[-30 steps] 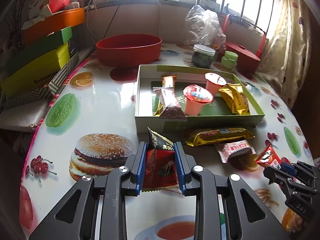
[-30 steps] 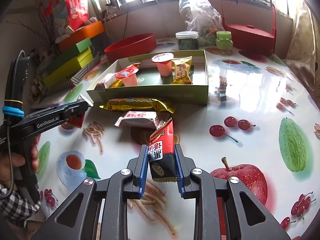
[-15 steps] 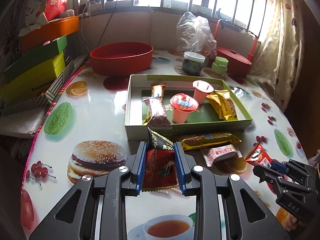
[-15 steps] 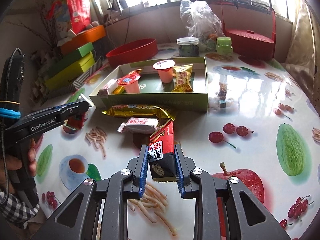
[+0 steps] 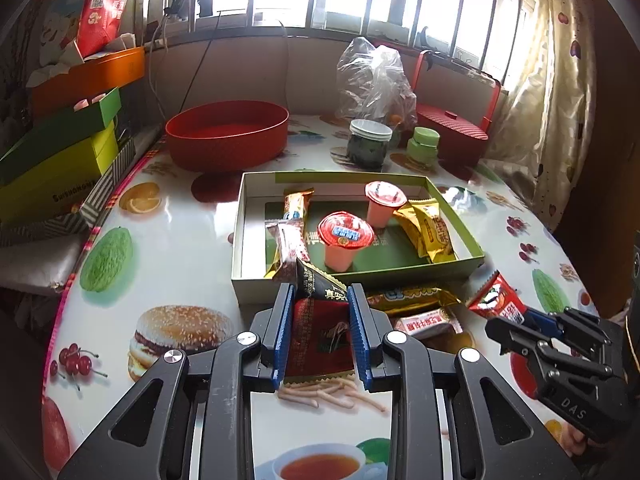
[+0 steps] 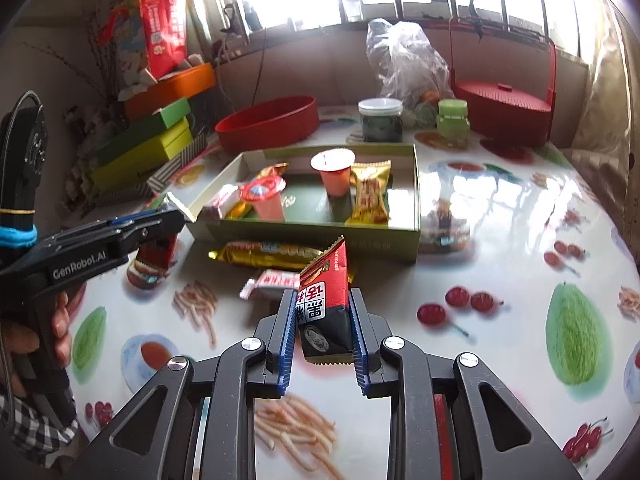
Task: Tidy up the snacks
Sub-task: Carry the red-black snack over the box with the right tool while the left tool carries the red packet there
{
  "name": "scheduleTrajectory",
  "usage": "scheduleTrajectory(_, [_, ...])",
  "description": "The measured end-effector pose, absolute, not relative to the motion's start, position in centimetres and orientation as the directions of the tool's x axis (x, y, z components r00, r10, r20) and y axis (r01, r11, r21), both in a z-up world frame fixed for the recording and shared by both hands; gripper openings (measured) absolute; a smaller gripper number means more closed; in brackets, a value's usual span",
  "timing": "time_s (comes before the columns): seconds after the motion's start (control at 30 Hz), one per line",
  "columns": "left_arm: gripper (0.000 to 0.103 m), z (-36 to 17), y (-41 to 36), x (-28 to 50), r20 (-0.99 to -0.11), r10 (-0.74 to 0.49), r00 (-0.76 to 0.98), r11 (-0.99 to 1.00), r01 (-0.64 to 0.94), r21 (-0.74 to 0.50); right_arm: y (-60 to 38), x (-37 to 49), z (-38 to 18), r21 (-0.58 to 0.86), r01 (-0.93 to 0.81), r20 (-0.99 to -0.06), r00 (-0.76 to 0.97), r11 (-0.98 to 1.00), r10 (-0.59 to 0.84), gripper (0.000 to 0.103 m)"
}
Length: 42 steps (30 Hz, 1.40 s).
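Snacks are spread over a shiny table [image 5: 180,240] with pictures of fruit and a burger on it. A person holds a tool in each hand. The left tool [image 5: 320,336] is clamped on a dark red snack pack [image 5: 320,336], held up over the table just in front of the green box [image 5: 460,270]. The right tool [image 6: 323,330] is clamped on a red and black snack pack [image 6: 326,300], also lifted off the table, a little to the right of the other one.

The green box sits in the middle of the table. Inside it are two pink jelly cups [image 5: 346,240], a yellow snack bag [image 5: 430,230] on the right, and some long snack bars [image 5: 290,228] on the left. Just in front of the box, on the table, lie a long gold snack bar [image 6: 268,252] and a small white and red candy pack [image 6: 274,280].

Far back on the table stand a round red bowl [image 5: 228,132], a jar with a white lid [image 5: 370,144], a small green jar [image 5: 423,146], a clear plastic bag [image 5: 372,76] and a red basket [image 5: 452,128]. On the left is a stack of green, yellow and orange boxes [image 5: 60,152].
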<state>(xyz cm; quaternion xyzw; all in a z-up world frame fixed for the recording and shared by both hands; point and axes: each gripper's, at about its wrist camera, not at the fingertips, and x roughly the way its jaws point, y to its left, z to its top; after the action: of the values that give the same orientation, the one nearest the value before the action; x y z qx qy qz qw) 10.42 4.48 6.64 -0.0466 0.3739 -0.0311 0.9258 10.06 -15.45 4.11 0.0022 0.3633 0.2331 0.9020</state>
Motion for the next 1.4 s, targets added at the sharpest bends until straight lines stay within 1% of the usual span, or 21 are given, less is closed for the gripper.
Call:
scheduleTrajectory(0.57, [0.028,7.6,5.3,12.8,-0.673,-0.111,0.732,0.991,0.029,-0.132,-13.7,12.7,5.3,0.077,-0.432,-0.62,0.685,0.899,0.382,0.024])
scheduleTrajectory(0.93, [0.028,7.1,6.1,14.1,-0.685,-0.114,0.72,0.99,0.022,-0.141,-12.8,14.6,4.7,0.019,-0.414,-0.621,0.709,0.91,0.335,0.024])
scheduleTrajectory(1.4, [0.028,7.8,5.9,12.9,-0.676,-0.124,0.726,0.988,0.03,-0.149,-13.7,14.7,3.7,0.002,-0.35,-0.636,0.722,0.937,0.271,0.024])
